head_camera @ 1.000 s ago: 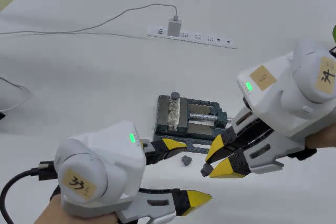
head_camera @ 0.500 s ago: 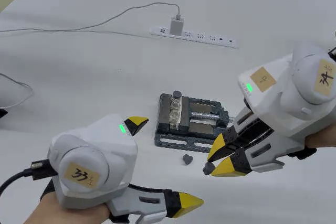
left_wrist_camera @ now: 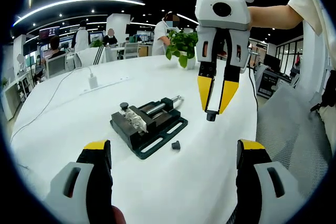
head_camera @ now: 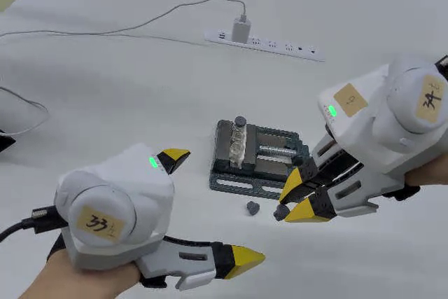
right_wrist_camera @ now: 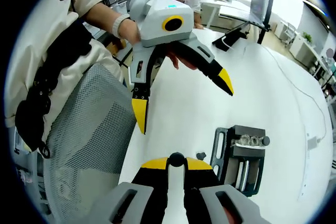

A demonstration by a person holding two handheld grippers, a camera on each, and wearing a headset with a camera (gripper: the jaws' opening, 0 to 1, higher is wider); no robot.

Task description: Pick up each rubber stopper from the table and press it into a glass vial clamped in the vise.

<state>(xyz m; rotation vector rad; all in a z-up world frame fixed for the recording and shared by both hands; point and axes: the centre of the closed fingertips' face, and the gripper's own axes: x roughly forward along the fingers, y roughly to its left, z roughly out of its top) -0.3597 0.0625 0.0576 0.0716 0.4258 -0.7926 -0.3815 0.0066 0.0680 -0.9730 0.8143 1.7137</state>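
Three stoppers (head_camera: 253, 208), one vise (head_camera: 241, 184)

A wide white table (head_camera: 105, 92) carries a power strip (head_camera: 269, 42). Curved ceiling lights (left_wrist_camera: 79, 1) glow over an open office with desks, a potted plant (left_wrist_camera: 183, 45) and a grey mesh chair (right_wrist_camera: 86, 145).

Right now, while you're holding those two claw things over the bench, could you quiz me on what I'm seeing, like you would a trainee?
1. True or false: the right claw is shut on a rubber stopper.
2. Fill in: the left claw has its jaws ____.
3. Where is the loose stopper? A) on the table beside the vise; B) clamped in the vise; C) in the left claw.

Key: 1 true; 2 open; 3 A.
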